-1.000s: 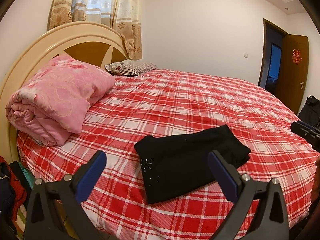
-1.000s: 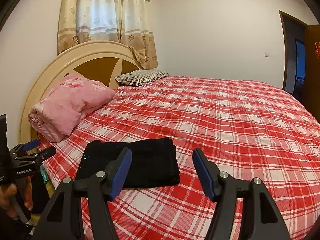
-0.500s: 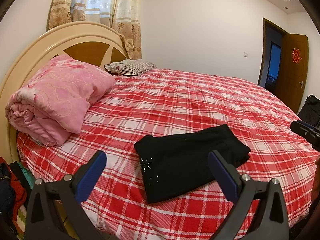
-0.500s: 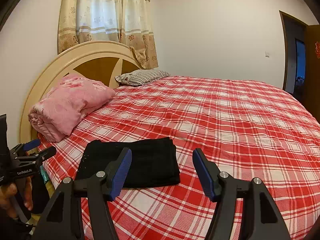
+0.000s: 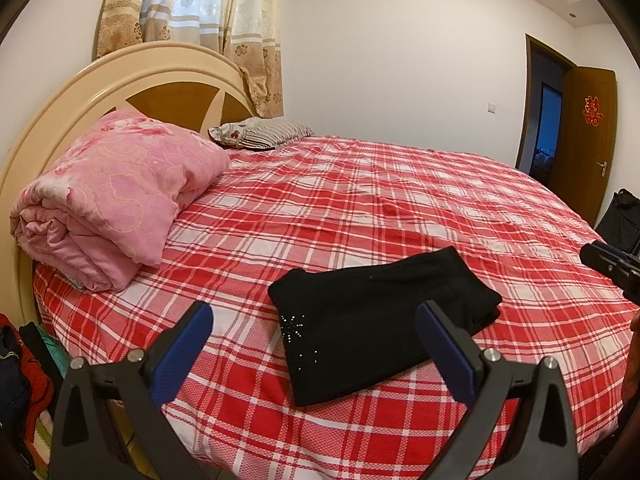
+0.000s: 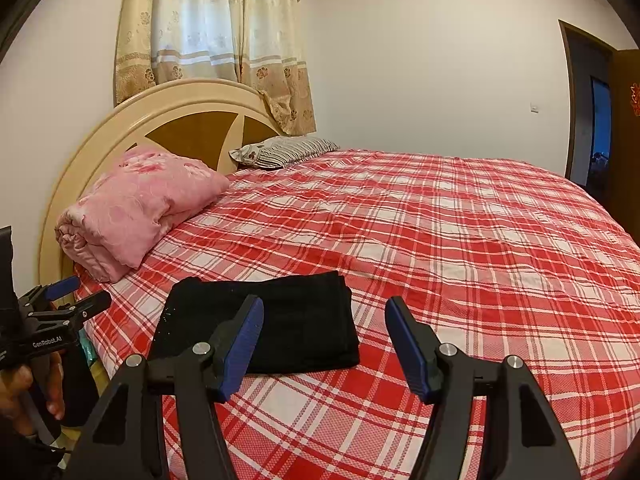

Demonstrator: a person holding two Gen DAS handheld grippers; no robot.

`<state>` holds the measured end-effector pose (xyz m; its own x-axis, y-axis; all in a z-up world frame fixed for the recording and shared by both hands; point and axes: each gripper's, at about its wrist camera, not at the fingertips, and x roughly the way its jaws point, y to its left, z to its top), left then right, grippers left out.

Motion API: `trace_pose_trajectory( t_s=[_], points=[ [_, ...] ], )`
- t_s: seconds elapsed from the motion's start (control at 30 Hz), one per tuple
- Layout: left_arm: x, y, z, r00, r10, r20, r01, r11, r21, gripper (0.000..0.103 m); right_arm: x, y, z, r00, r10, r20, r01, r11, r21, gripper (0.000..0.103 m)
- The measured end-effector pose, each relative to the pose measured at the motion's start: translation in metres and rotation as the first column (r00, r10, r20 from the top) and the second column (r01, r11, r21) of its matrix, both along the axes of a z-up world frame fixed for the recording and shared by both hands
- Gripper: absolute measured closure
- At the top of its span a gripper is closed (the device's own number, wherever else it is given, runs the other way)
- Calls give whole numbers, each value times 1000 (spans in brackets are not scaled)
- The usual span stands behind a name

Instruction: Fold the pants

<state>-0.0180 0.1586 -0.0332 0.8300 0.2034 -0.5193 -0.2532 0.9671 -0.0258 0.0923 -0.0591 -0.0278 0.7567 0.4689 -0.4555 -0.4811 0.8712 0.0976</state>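
Black pants [image 5: 372, 316] lie folded into a compact rectangle near the front edge of the red plaid bed [image 5: 360, 208], with small sparkly studs on one corner. My left gripper [image 5: 316, 320] hovers open just short of them, nothing between its blue pads. In the right wrist view the same folded pants [image 6: 280, 320] sit ahead and to the left, partly behind my left finger. My right gripper [image 6: 324, 312] is open and empty, held above the bed edge. The left gripper [image 6: 60, 300] and the hand holding it show at the left border there.
A rolled pink quilt [image 5: 108, 200] rests against the cream headboard [image 5: 132, 76], with a striped pillow [image 5: 260, 134] further back. Clothes [image 5: 24, 380] are piled beside the bed at lower left. An open door [image 5: 588, 136] and a dark bag [image 5: 620, 220] stand at right.
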Motion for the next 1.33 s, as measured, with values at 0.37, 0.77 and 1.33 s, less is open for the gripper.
trace_pose_trajectory(
  t_s=[0.37,0.77,1.33],
  points=[
    [2,2,-2,1000,-7,-11,7,1000,4,0,2,-1,-2,1000,0,-4,0,1000,-4,38],
    [3,5,2,1000,21,-3,-21,1000,11,0,4,0,-7,1000,5,-5,-5,1000,-15,38],
    [4,8,-5,1000,21,-11,-21,1000,0,0,3,4,-10,1000,22,-7,-22,999,-39,38]
  ],
)
